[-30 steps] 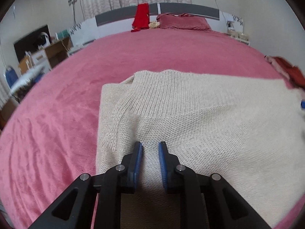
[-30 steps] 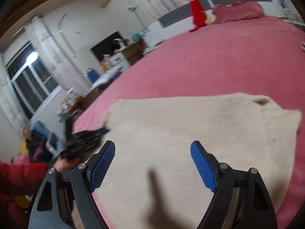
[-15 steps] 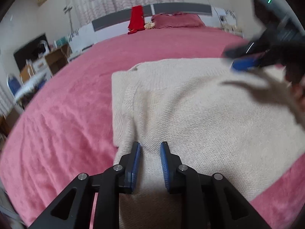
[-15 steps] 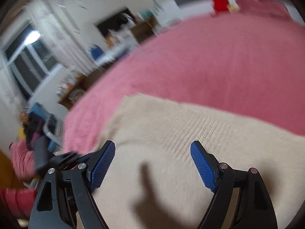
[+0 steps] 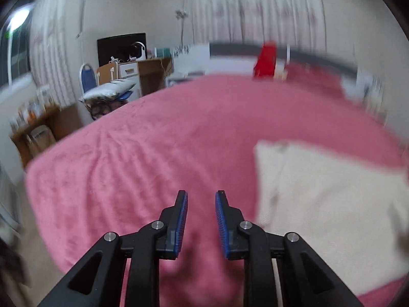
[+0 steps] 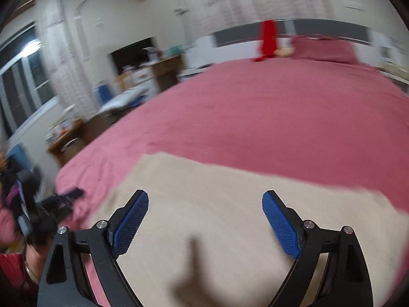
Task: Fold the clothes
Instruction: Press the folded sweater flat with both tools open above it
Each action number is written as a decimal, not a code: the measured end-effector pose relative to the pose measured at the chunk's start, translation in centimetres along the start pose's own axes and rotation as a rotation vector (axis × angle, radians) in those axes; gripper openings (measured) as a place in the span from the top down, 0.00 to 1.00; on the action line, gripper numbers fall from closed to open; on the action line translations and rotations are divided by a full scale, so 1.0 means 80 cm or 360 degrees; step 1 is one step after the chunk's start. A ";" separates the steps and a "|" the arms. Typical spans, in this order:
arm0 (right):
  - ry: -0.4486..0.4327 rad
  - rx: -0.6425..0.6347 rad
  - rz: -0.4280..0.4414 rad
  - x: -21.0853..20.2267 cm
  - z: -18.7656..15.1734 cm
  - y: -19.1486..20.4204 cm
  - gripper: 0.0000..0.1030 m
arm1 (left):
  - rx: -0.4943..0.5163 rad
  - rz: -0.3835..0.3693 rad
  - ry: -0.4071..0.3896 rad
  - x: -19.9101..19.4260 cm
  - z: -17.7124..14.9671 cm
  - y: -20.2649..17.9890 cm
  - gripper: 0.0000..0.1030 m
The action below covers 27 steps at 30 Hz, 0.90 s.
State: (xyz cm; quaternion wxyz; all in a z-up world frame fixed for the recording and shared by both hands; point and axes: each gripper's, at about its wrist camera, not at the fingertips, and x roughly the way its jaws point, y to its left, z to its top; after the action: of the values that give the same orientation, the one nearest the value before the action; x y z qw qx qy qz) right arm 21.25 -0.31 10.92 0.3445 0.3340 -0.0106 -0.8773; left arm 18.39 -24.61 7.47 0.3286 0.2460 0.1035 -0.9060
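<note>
A: The left tongs (image 5: 201, 198) have a narrow gap and hold nothing, above the pink bed (image 5: 143, 153).

B: The right tongs (image 6: 205, 199) are opening wide, empty, over the cream sweater (image 6: 217, 217), which lies flat on the bed.

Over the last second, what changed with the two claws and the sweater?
The left claw swung left off the cream sweater and now hangs over bare pink bedspread, narrow and empty. The right claw, still over the sweater, is opening wider with nothing between its pads. The sweater stayed flat on the bed.
</note>
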 end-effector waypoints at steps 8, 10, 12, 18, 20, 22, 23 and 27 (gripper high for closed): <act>0.0178 -0.0284 -0.0150 0.008 -0.087 0.072 0.10 | 0.0672 -0.0384 0.0333 0.031 -0.056 -0.133 0.77; 0.0382 -0.0434 -0.0229 0.036 -0.118 0.095 0.10 | 0.0728 -0.0358 0.0333 0.026 -0.067 -0.125 0.76; 0.0386 -0.0506 -0.0228 0.032 -0.128 0.099 0.10 | 0.0734 -0.0340 0.0343 0.017 -0.070 -0.112 0.72; 0.0129 -0.0314 -0.0076 -0.017 -0.088 0.055 0.09 | 0.0485 -0.0370 0.0353 0.015 -0.071 -0.080 0.60; 0.0093 -0.0124 -0.0093 -0.020 -0.073 0.013 0.09 | 0.0406 -0.0395 0.0342 0.017 -0.075 -0.076 0.59; 0.0115 0.0070 -0.0103 -0.016 -0.070 -0.032 0.09 | 0.0410 -0.0383 0.0332 0.019 -0.078 -0.076 0.59; 0.0139 0.0144 -0.0152 -0.014 -0.073 -0.058 0.09 | 0.0439 -0.0364 0.0323 0.018 -0.079 -0.077 0.58; 0.0032 0.0482 -0.0361 -0.031 -0.089 -0.145 0.10 | 0.0473 -0.0346 0.0314 0.017 -0.081 -0.077 0.58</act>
State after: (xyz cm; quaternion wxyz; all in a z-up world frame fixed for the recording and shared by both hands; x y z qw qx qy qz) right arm 19.89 11.61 3.94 0.1894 0.3898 -0.1013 -0.8955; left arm 15.95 -18.41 1.39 0.1773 0.3666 0.0264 -0.9129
